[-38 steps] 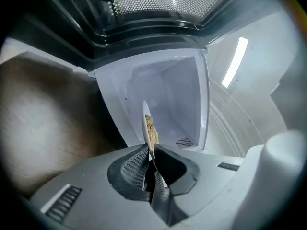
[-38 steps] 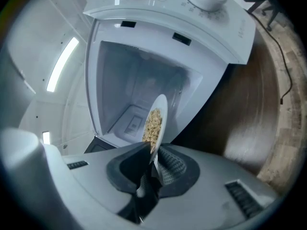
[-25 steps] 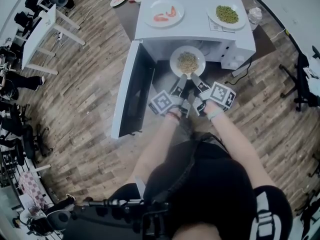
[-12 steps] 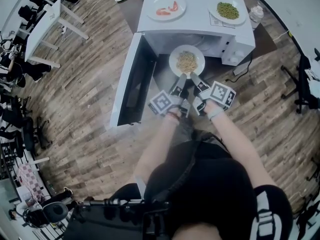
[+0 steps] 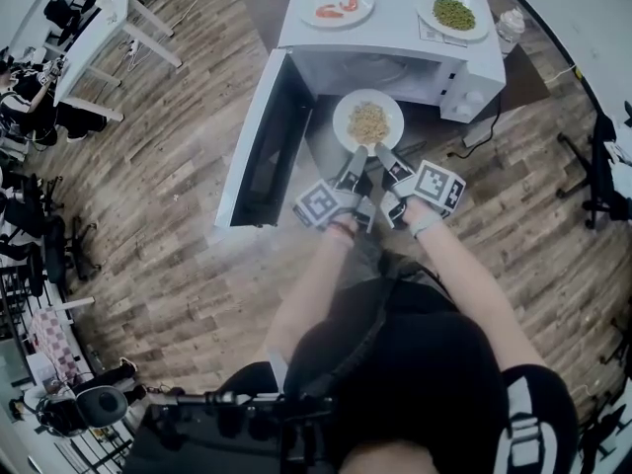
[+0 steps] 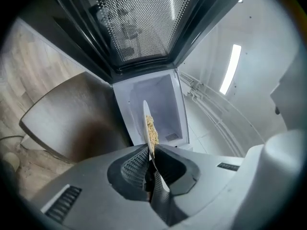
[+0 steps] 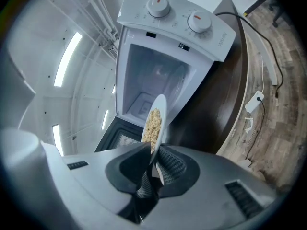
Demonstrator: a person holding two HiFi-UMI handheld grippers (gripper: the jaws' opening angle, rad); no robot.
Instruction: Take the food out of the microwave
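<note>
A white plate of pale yellow food [image 5: 368, 120] hangs just outside the open white microwave [image 5: 395, 39], over the dark tabletop. My left gripper [image 5: 358, 154] and right gripper [image 5: 384, 154] are both shut on its near rim, side by side. In the left gripper view the plate [image 6: 147, 121] stands edge-on between the pads [image 6: 139, 163], with the empty cavity [image 6: 158, 104] behind it. The right gripper view shows the same plate [image 7: 156, 119] pinched at its rim, before the open cavity [image 7: 153, 80].
The microwave door [image 5: 265, 146] stands swung open at the left. On the microwave's top sit a plate of red food [image 5: 337, 5] and a plate of green food [image 5: 454, 14]. A bottle [image 5: 509, 28] and a power cable [image 5: 486, 134] lie at the right.
Both grippers have drawn the plate back out of the cavity toward me; it now hangs in front of the microwave's opening. The grip on the rim is unchanged.
</note>
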